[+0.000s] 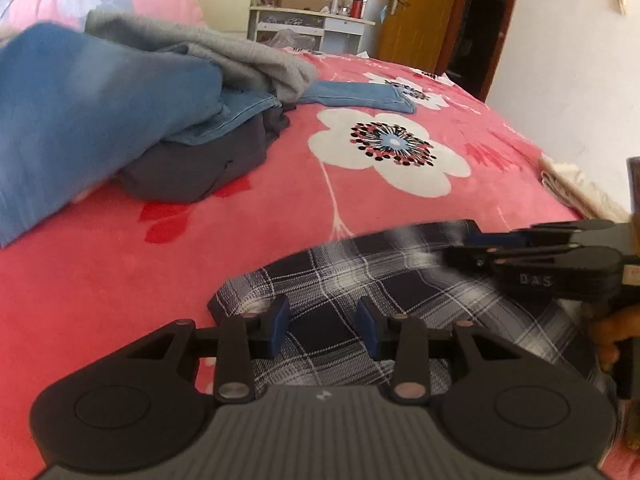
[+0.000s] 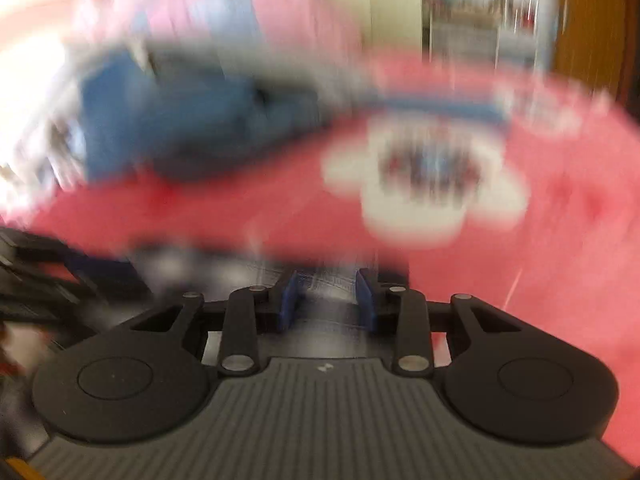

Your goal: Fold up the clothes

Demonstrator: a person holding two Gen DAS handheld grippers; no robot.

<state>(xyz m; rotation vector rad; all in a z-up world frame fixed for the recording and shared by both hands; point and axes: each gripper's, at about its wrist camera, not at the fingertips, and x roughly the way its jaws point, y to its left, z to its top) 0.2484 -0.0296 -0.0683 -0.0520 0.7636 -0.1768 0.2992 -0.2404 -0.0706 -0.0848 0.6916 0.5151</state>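
Left wrist view is filled by a bed covered with a pink plush blanket printed with white flowers (image 1: pixel 280 216). Toward the blanket's far left side a heap of clothes is piled: a blue denim garment (image 1: pixel 80 120) on top, a grey knitted garment (image 1: pixel 224 52) behind it and a dark grey folded garment (image 1: pixel 192 168) underneath. A second strip of blue denim (image 1: pixel 360 96) is laid flat beyond the heap. At the blanket's near edge a navy and white checked shirt (image 1: pixel 360 272) is spread. The left gripper (image 1: pixel 326 330) is held over the shirt, its blue pads (image 1: pixel 280 330) set apart with the checked cloth between them; whether the cloth is pinched cannot be told. The right gripper (image 1: pixel 476 250) is seen side-on at the shirt's right edge, held by a hand (image 1: pixel 612 336).

Right wrist view is heavily blurred. The right gripper (image 2: pixel 326 300) is seen with blue pads (image 2: pixel 290 300) set apart and checked cloth (image 2: pixel 324 284) between them; a grip cannot be confirmed. The blanket (image 2: pixel 520 280) and blue heap (image 2: pixel 180 128) are smeared.
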